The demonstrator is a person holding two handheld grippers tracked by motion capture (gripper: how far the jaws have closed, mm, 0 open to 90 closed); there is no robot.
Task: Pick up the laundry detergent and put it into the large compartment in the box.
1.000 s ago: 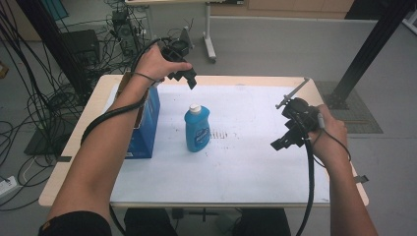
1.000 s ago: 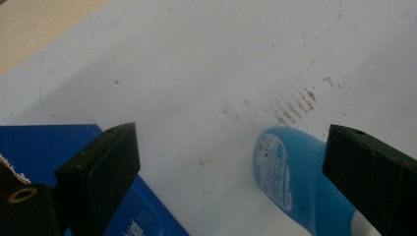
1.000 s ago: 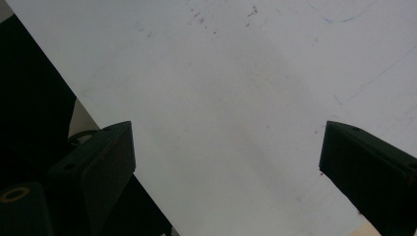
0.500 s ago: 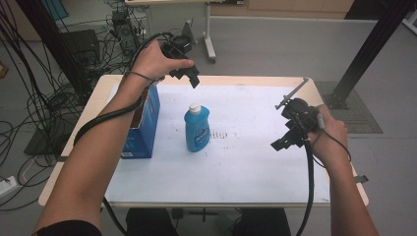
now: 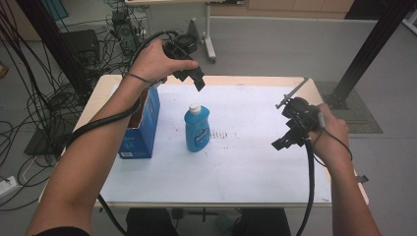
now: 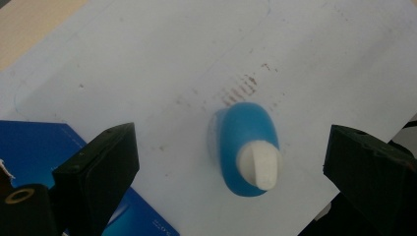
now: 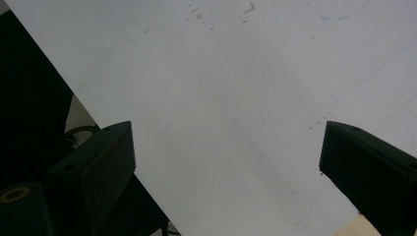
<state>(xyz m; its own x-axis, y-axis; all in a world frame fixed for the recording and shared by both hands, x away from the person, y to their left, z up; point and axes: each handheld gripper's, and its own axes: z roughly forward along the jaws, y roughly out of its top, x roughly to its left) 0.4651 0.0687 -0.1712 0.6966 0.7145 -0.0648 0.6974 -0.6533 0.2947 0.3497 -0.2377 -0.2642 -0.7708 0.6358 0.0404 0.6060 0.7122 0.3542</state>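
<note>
A tall blue box [image 5: 142, 125] stands just left of the blue bottle [image 5: 197, 129], near but apart from it, on the white sheet [image 5: 236, 162] that covers the table [image 5: 98, 93]. The bottle is upright, white cap [image 5: 195, 107] on top, roughly mid-sheet (some brownish smudges mark the paper just to its right). Above and behind the bottle hangs the left gripper [image 5: 193, 76], held in the air by a hand [image 5: 155, 61]; in its own view the jaws stand spread wide with the bottle's cap [image 6: 259, 164] below and between them. Well to the right of the bottle, the right gripper [image 5: 287, 140] hovers over bare sheet near the table's right edge, jaws likewise spread apart, pinching nothing.
</note>
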